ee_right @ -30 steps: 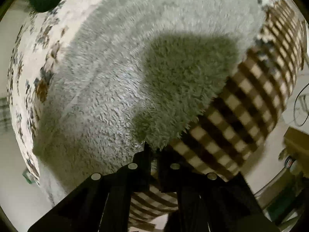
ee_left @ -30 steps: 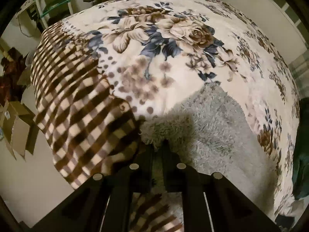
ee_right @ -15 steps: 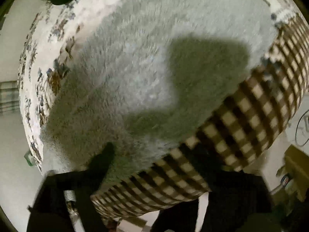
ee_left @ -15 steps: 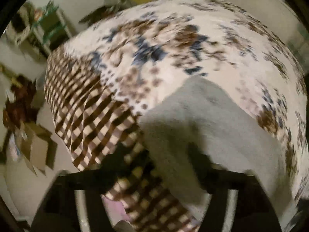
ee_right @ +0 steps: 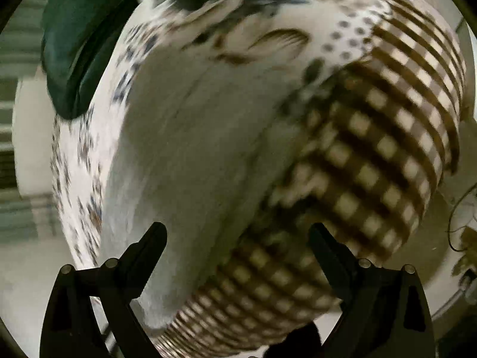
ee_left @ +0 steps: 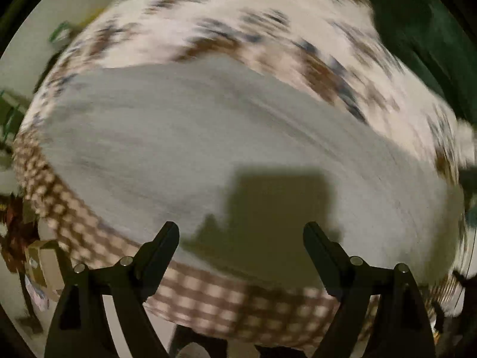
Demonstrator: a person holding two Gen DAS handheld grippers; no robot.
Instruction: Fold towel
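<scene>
The grey fluffy towel (ee_left: 208, 137) lies flat on a bed, blurred by motion in both views. My left gripper (ee_left: 241, 229) hangs above the towel's near part, pointing down. Its jaws are opening, nothing is between them, and its shadow falls on the cloth just ahead. In the right wrist view the towel (ee_right: 184, 149) runs up the middle. My right gripper (ee_right: 237, 229) is open wide above the towel's edge, where it meets the checked border, and holds nothing.
A floral bedspread (ee_left: 238, 15) with a brown checked border (ee_left: 223, 304) lies under the towel. A dark green cloth (ee_left: 417, 29) sits at the bed's far side, also visible from the right gripper as a dark green cloth (ee_right: 77, 44). A cardboard box (ee_left: 44, 262) stands on the floor.
Both grippers were shut on the towel's near edge a second ago. They have let go, opened wide and swung sideways over the towel.
</scene>
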